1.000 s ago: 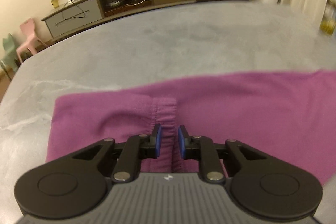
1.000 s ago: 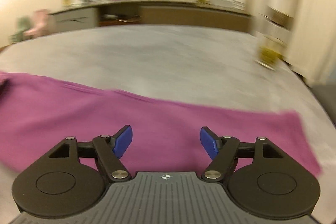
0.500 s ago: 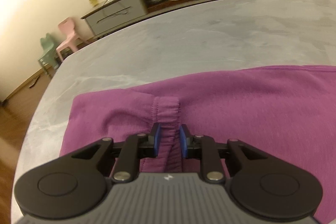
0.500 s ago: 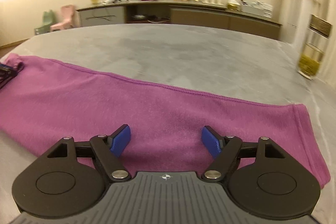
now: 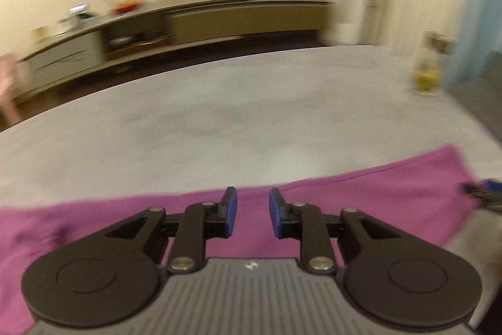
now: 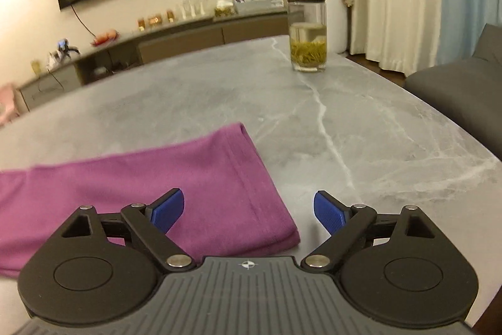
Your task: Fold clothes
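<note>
Left wrist view (blurred): the left claw (image 5: 252, 211) hangs above the purple garment (image 5: 360, 203), its blue pads a little apart and opening, nothing between them. The soft knit cloth lies flat as a long band across the near edge of the grey marbled surface (image 5: 219, 121).

Right wrist view: the right claw (image 6: 248, 211) is wide and opening, empty, with the garment's hemmed end (image 6: 219, 178) under its left pad and the right pad over bare surface. Toward the far right corner stands a glass bottle (image 6: 307, 27) with a metal lid (pale liquid and green leaves inside).
</note>
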`<state>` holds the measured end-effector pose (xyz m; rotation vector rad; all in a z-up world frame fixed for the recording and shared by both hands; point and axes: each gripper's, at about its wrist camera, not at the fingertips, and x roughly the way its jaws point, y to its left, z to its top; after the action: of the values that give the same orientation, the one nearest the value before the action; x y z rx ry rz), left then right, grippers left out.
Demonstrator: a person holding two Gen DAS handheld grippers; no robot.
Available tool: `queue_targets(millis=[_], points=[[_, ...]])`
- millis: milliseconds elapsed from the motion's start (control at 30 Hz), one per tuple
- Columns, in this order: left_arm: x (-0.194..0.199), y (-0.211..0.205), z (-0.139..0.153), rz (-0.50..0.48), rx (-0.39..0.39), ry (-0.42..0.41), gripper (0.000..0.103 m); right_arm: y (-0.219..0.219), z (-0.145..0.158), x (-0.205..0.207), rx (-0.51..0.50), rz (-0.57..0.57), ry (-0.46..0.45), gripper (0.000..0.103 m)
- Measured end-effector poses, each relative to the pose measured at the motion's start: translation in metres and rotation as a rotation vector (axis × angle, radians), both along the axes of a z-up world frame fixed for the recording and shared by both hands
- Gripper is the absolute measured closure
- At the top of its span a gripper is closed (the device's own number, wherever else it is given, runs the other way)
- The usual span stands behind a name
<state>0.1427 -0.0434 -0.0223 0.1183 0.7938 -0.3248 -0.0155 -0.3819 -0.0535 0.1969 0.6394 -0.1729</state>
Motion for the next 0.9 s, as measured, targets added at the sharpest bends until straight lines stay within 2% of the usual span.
queue_targets(millis=[133,200,233,267,300,367,533,667,700,733,767,833,900], points=[[0.018,-0.074,0.002,-0.137,-0.071,0.075,0.076,0.005,-0.005,0.002,-0.033,0.029,0.026,0.015],[0.023,-0.109,-0.003,-0.201,-0.061,0.094,0.074,0.013,-0.006,0.002,-0.065,0.075,0.024,0.035],[0.025,-0.125,-0.006,-0.225,-0.055,0.105,0.073,0.019,-0.006,0.001,-0.081,0.107,0.015,0.050],[0.028,-0.140,-0.010,-0.250,-0.048,0.115,0.072,0.024,-0.006,-0.001,-0.092,0.136,0.005,0.070],[0.029,-0.154,-0.013,-0.270,-0.044,0.126,0.072,0.029,-0.005,-0.003,-0.103,0.163,-0.006,0.076],[0.030,-0.176,-0.017,-0.303,-0.043,0.148,0.069,0.044,-0.005,-0.008,-0.197,0.187,-0.035,0.082],[0.021,-0.228,-0.026,-0.415,-0.046,0.158,0.049,0.068,-0.003,-0.019,-0.363,0.232,-0.138,0.082],[0.018,-0.261,-0.045,-0.450,0.090,0.143,0.047,0.080,-0.004,-0.031,-0.427,0.305,-0.234,0.082],[0.020,-0.263,-0.051,-0.444,0.124,0.137,0.052,0.081,-0.003,-0.033,-0.422,0.322,-0.255,0.082],[0.021,-0.261,-0.054,-0.433,0.138,0.129,0.075,0.081,-0.003,-0.035,-0.416,0.336,-0.273,0.082],[0.023,-0.255,-0.055,-0.420,0.137,0.122,0.091,0.081,-0.002,-0.037,-0.409,0.351,-0.291,0.082],[0.025,-0.243,-0.056,-0.392,0.122,0.107,0.094,0.079,-0.001,-0.041,-0.383,0.375,-0.320,0.081],[0.025,-0.212,-0.044,-0.337,0.051,0.088,0.094,0.068,0.003,-0.045,-0.285,0.403,-0.370,0.069]])
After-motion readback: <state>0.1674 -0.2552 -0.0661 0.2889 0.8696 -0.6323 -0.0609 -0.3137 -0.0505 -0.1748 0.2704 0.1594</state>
